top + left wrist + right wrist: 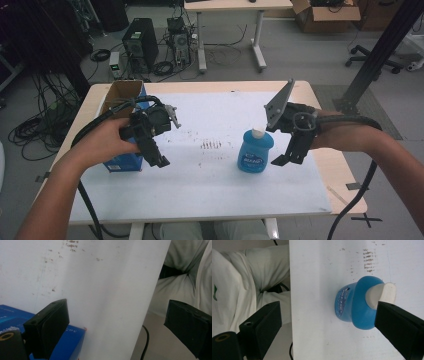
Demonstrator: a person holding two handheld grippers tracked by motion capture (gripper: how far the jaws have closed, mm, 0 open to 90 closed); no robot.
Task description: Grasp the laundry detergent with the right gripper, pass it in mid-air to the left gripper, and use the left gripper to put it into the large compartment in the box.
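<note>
Beside the right claw (283, 159), the bottle (255, 156) looks like smooth blue plastic; under it, a matt white, scuffed surface (210, 175); the claw is matt black.

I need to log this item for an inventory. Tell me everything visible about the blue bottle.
The blue bottle is squat and rounded, of glossy plastic by its look, with a white cap and a printed front label too blurred to read. It stands upright on the white table top, right of centre. The right gripper hovers beside it with open jaws, not gripping it.
</note>
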